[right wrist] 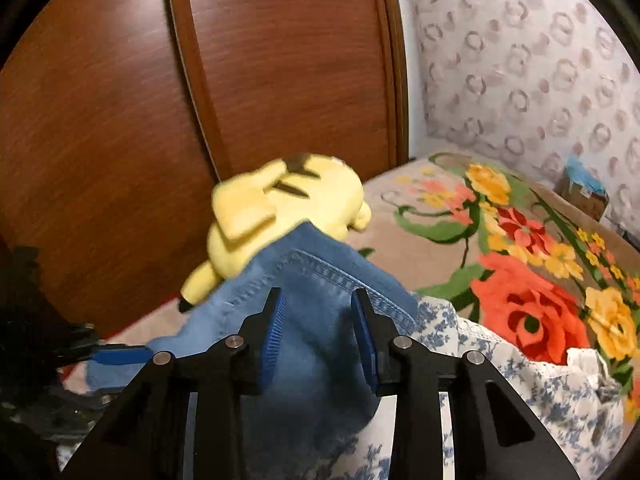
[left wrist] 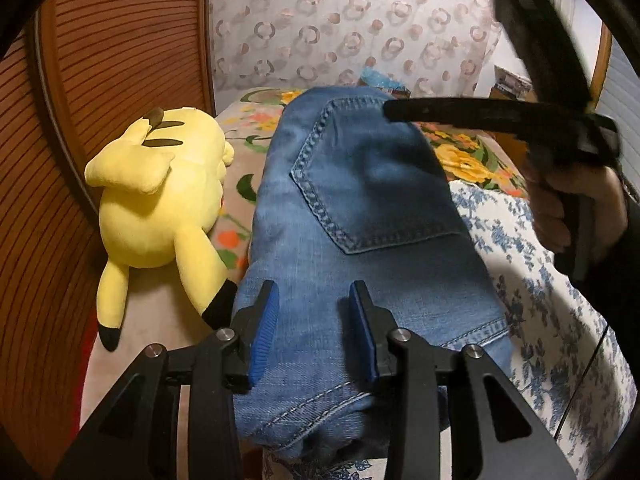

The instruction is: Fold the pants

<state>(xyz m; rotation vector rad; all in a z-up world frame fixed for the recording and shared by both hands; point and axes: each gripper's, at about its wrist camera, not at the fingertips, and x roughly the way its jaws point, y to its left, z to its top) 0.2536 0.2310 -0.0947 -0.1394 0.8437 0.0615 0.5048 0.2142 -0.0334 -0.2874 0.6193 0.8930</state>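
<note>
Pants [left wrist: 360,216] on bed [left wrist: 560,320], plush toy [left wrist: 160,196] alongside

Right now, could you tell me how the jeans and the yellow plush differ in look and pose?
The jeans are blue denim with pocket stitching; the plush is yellow with dark stripes and black tips. The jeans lie folded and flat; the plush is rounded, lying with its back to the camera. The jeans sit under the open left gripper; the plush lies beside them by the wooden headboard. Both rest on the bed.

Black gripper [left wrist: 314,332], blue ribbed pads [left wrist: 264,334]
</note>
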